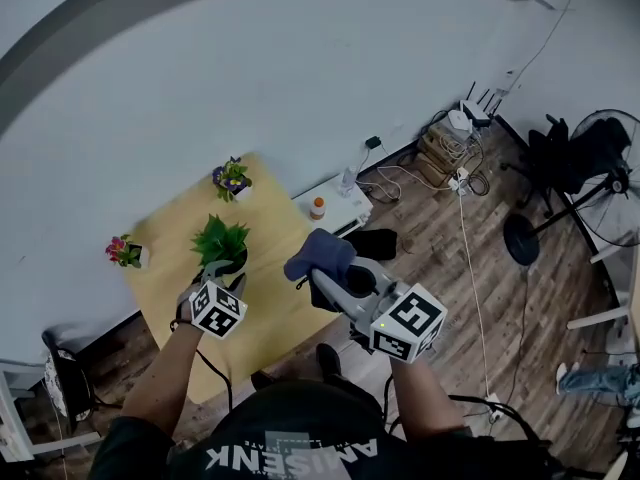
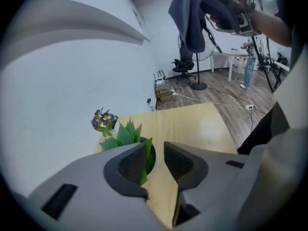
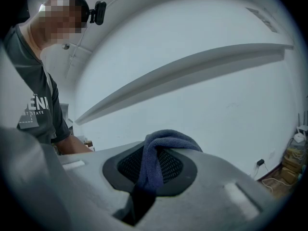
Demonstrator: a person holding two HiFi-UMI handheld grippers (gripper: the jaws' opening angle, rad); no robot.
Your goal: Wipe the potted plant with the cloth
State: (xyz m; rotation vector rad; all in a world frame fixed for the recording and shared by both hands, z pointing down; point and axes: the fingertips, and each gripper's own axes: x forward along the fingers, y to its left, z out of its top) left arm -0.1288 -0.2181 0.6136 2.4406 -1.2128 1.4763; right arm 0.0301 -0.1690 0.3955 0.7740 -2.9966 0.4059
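A green leafy potted plant (image 1: pixel 220 240) stands on the yellow table (image 1: pixel 270 313). My left gripper (image 1: pixel 224 274) hovers just above and in front of it, pointing steeply down. In the left gripper view the plant (image 2: pixel 126 136) shows past the left gripper (image 2: pixel 155 159), whose jaws stand apart with a leaf tip in the gap and nothing pressed. My right gripper (image 1: pixel 318 273) is held level to the right of the plant, shut on a dark blue cloth (image 1: pixel 320 253). The cloth (image 3: pixel 161 150) drapes over its pads and hangs down as a bundle (image 2: pixel 190 18).
A purple-flowered pot (image 1: pixel 231 179) sits at the table's far edge and a pink-flowered pot (image 1: pixel 125 252) at its left edge. A low white shelf (image 1: pixel 335 205) with an orange-capped bottle (image 1: pixel 317 208) stands behind the table. Cables, a power strip and a fan (image 1: pixel 610 168) are on the wooden floor to the right.
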